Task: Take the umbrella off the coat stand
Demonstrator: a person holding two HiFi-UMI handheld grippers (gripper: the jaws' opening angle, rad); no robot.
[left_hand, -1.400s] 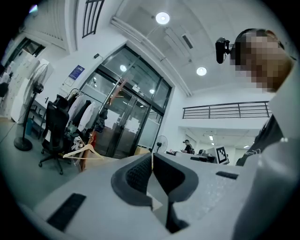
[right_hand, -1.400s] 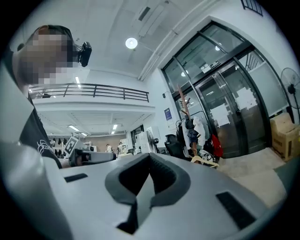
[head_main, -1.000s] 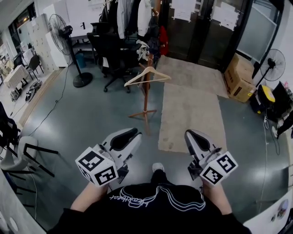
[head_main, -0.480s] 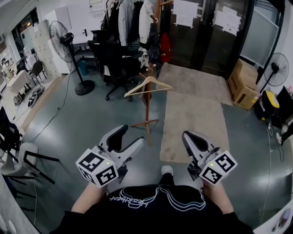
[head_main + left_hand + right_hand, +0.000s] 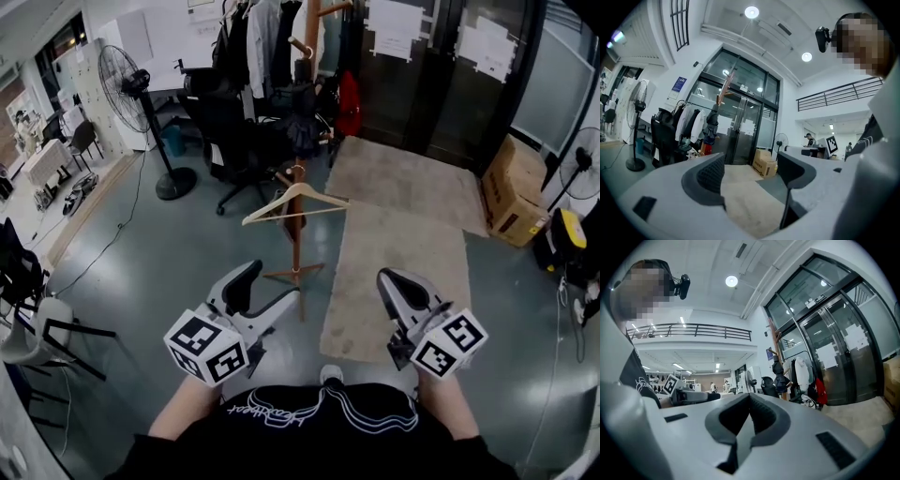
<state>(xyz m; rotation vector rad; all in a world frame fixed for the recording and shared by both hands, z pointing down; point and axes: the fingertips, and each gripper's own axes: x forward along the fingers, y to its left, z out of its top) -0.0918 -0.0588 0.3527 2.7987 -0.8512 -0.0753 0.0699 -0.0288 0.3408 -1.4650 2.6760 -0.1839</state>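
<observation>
The wooden coat stand (image 5: 298, 220) rises from the grey floor ahead of me, with an empty wooden hanger (image 5: 295, 202) on it. A dark folded umbrella (image 5: 302, 122) hangs higher on the stand; it also shows as a dark bundle in the left gripper view (image 5: 712, 124) and in the right gripper view (image 5: 778, 373). My left gripper (image 5: 262, 292) is held low, well short of the stand. Its jaws are opening, with nothing between them (image 5: 750, 168). My right gripper (image 5: 403, 292) is level beside it, its jaws together and empty (image 5: 750, 414).
A beige rug (image 5: 394, 272) lies right of the stand, before dark glass doors (image 5: 422, 66). Black office chairs (image 5: 234, 131) and hanging clothes (image 5: 253, 37) stand behind the stand. A standing fan (image 5: 127, 70) is at the left, a cardboard box (image 5: 514, 192) at the right.
The left gripper's jaws have spread from nearly shut to wide. Both grippers and the view have moved forward toward the coat stand. The right jaws stay together.
</observation>
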